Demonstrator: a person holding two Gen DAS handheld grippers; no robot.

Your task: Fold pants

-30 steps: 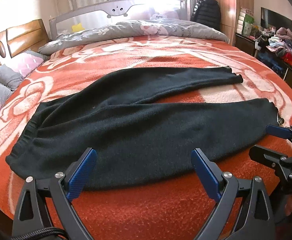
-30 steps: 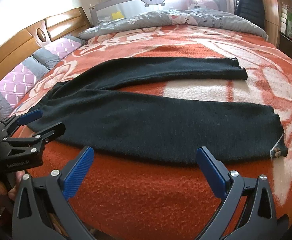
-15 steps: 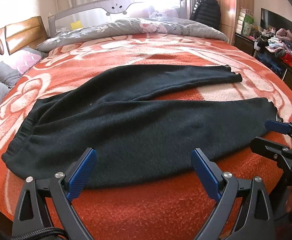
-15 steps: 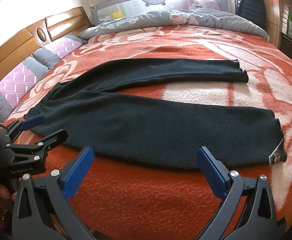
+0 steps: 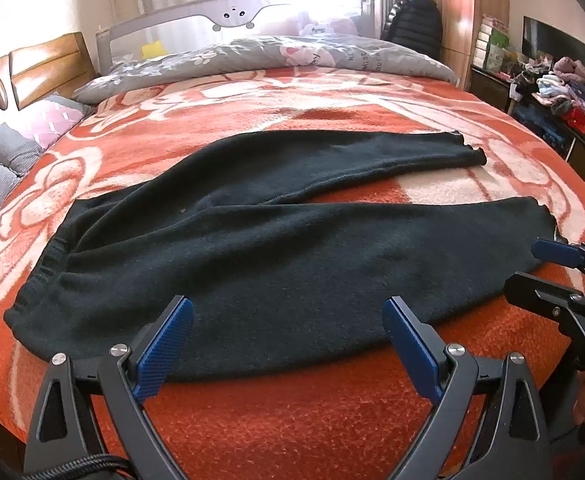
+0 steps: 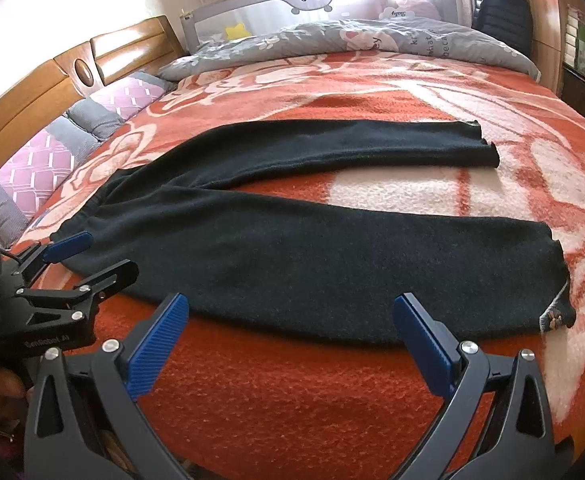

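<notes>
- Lying flat on the bed [image 5: 332,412], the pants [image 5: 276,264] spread legs apart.
- Left tool [image 5: 288,344] and right tool [image 6: 292,340] gape wide, empty.
- Pinching blanket along with cloth could drag the fold crooked.

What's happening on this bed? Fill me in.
A person holds a gripper in each hand over black pants spread flat on an orange blanket, legs apart. The left gripper is open near the waistband end, the right gripper open near the near leg's cuff. Neither touches the fabric; no fold is made yet.
</notes>
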